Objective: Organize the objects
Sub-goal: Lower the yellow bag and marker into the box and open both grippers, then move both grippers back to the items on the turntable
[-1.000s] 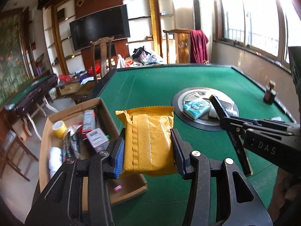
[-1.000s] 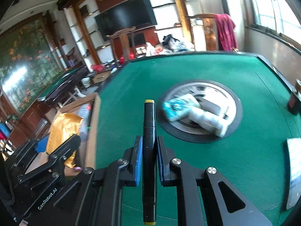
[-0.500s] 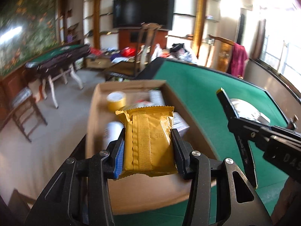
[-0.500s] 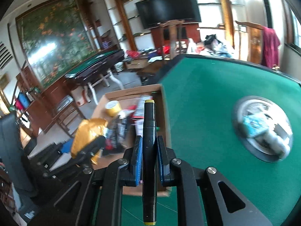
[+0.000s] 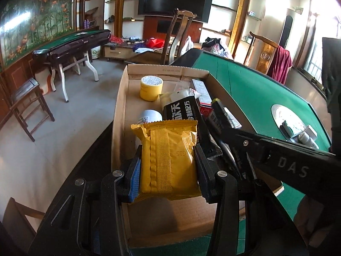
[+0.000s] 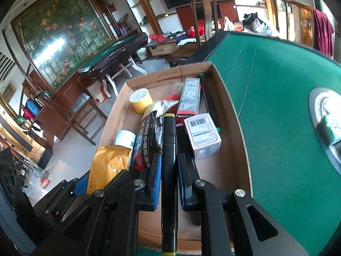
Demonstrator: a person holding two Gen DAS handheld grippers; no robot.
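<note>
Cardboard box stands at the left edge of the green desk, and many things already lie in it: a yellow tape roll near the far wall, a white bottle lying nearer, a black packet with white letters, and a long grey carton. A white box with a barcode is seen fully only in the right wrist view; in the left wrist view the right gripper covers most of it.

The left gripper is partly closed and holds a yellow snack packet between its blue pads. The packet stands upright, with its crimped seam running from top to bottom, above the near part of the box. The bottle and the black packet are just behind it.

The right gripper is closed tightly on a black marker. The long axis of the marker goes along the fingers; its yellow-capped end points away toward the far wall of the box, and the other end sticks out toward the camera. It hangs over the middle of the box, above the black packet and beside the barcode box.

In the left wrist view the right gripper crosses from the right side, and the marker reaches over the box contents. This view also shows small things on the round metal plate in the desk. The right wrist view shows the left gripper low on the left with the yellow packet.
</note>
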